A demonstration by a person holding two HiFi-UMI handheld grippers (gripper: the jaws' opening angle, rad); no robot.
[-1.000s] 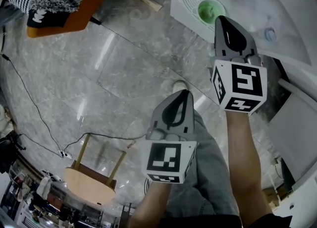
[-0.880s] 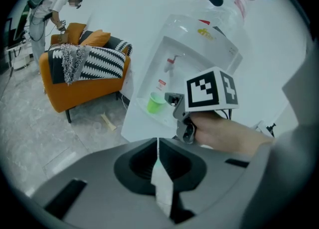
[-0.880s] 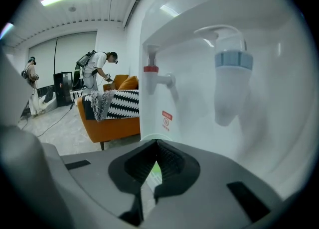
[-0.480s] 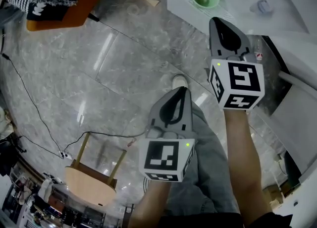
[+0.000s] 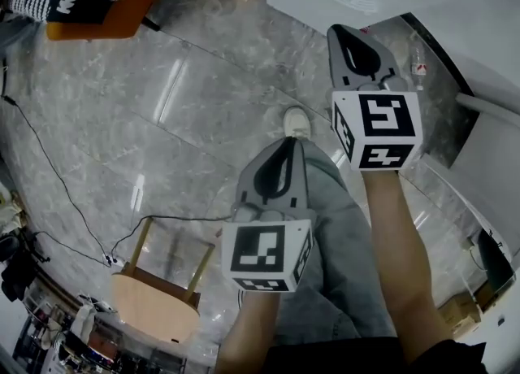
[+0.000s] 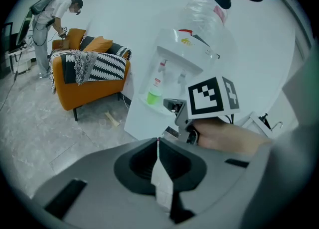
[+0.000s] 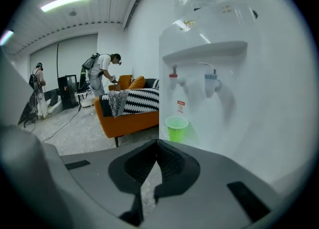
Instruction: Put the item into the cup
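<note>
While the green cup (image 7: pixel 176 127) sits on the far dispenser (image 7: pixel 239 78), the left hand-held gripper (image 5: pixel 288 145) and right hand-held gripper (image 5: pixel 338 32) hang clenched (both empty).

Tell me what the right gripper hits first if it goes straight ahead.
Most likely the green cup at the water dispenser; the right gripper points almost at it, though depth is hard to judge.

I read this as an office lounge or recording studio. A white water dispenser (image 7: pixel 209 73) stands at the wall, with an orange sofa (image 7: pixel 124 116) to its left. Farther left are people wearing backpacks (image 7: pixel 102 71). Polished marble floor (image 5: pixel 203 96) lies in front, with a cable (image 5: pixel 49 169) trailing across.
</note>
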